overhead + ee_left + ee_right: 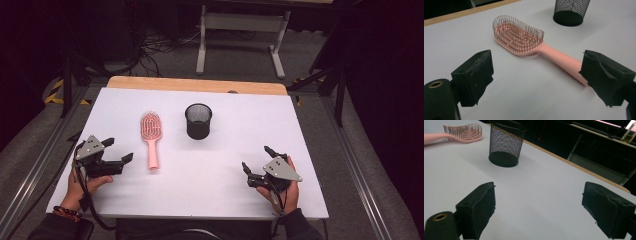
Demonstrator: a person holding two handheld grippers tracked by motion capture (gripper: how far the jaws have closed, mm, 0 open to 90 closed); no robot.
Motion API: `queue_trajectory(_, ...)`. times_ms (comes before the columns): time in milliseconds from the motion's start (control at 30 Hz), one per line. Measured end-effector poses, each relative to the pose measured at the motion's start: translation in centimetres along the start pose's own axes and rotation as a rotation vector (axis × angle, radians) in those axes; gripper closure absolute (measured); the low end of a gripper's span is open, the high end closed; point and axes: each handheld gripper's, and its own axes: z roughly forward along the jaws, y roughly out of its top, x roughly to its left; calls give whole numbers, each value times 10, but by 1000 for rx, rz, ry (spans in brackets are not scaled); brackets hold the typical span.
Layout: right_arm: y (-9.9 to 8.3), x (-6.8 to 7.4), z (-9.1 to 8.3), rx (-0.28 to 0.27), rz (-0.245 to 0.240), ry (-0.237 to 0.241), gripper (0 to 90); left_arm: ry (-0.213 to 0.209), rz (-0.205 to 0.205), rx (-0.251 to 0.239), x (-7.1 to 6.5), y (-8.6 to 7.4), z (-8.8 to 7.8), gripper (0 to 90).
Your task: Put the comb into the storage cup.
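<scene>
A pink hairbrush (pixel 151 136) lies flat on the white table, bristles up, handle toward the near edge. In the left gripper view the hairbrush (pixel 529 43) is just ahead of the jaws, its handle end beside the right jaw. A black mesh cup (pixel 198 120) stands upright to the brush's right; the same mesh cup (pixel 570 10) (pixel 506 143) is seen from both grippers. My left gripper (pixel 117 149) rests at the table's left, open, with nothing between its jaws. My right gripper (pixel 257 159) sits at the near right, open and holding nothing.
The white board (pixel 235 165) covers a wooden table whose far edge (pixel 197 84) shows beyond it. A grey desk frame (pixel 240 30) stands on the floor behind. Metal rails run along both sides of the table.
</scene>
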Motion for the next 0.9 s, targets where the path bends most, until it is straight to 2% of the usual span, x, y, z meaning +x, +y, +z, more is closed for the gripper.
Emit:
queue_trajectory(33, 0, 0, 0, 0, 3, -1, 123, 4, 6, 8, -1, 1, 1, 122)
queue_trajectory(67, 0, 0, 0, 2, 1, -8, 124, 27, 20, 26, -4, 2, 4, 132)
queue_trajectory(100, 0, 0, 0, 2, 1, -8, 124, 27, 20, 26, -4, 2, 4, 154)
queue_trajectory(167, 0, 0, 0, -3, 4, -26, 126, 54, 29, 61, -7, 4, 8, 160)
queue_trajectory(233, 0, -1, -1, -3, 9, -33, 126, 53, 16, 82, -9, 6, 11, 160)
queue_trajectory(267, -1, -2, 0, 1, 12, -33, 126, 76, -17, 116, -10, 9, 15, 160)
queue_trajectory(300, -1, -2, 0, 3, 12, -31, 126, 74, -37, 127, -10, 11, 16, 160)
queue_trajectory(400, -2, -2, 0, -3, 14, -17, 124, 55, -59, 141, -11, 15, 19, 161)
queue_trajectory(433, -2, -2, 1, -4, 18, -12, 124, 63, -61, 149, -12, 17, 21, 158)
queue_trajectory(633, -3, -2, 3, 2, 15, 12, 119, 46, -81, 189, -16, 27, 32, 97)
queue_trajectory(700, -3, -2, 3, 3, 15, 11, 119, 49, -69, 221, -20, 30, 38, 90)
queue_trajectory(900, -5, -3, 3, 7, 18, 8, 119, 56, -98, 265, -23, 37, 52, 83)
